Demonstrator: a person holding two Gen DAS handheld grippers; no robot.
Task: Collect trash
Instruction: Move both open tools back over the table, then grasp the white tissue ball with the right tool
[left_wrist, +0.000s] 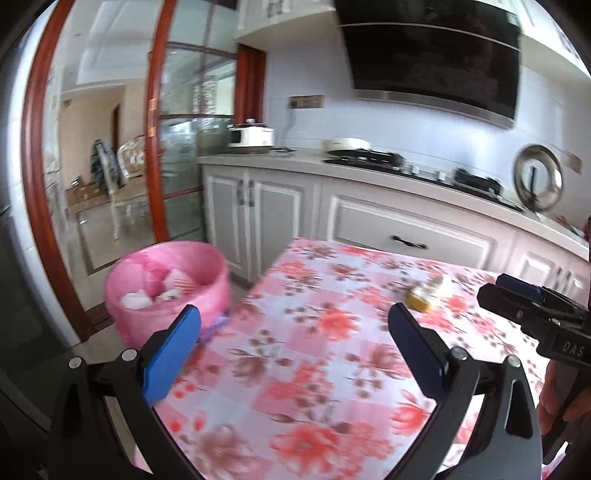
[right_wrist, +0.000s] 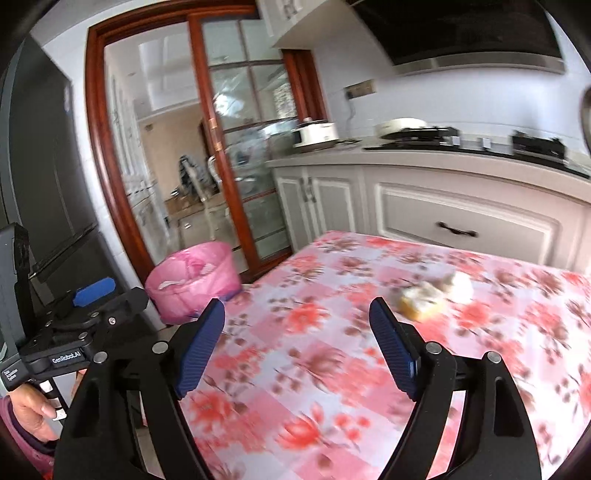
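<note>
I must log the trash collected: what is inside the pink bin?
The bin holds white and pinkish crumpled pieces on a pink liner, too blurred to identify. Anything under them is covered.

A pink-and-white checked tablecloth (left_wrist: 314, 369) with red flowers (brown leaves too) lies beside a pink-lined bin (left_wrist: 166, 291), with grey-panelled cabinets (left_wrist: 258, 218) behind.

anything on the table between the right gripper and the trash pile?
No. In the right wrist view only bare floral tablecloth lies between the open right gripper and the yellowish-white trash pile.
</note>
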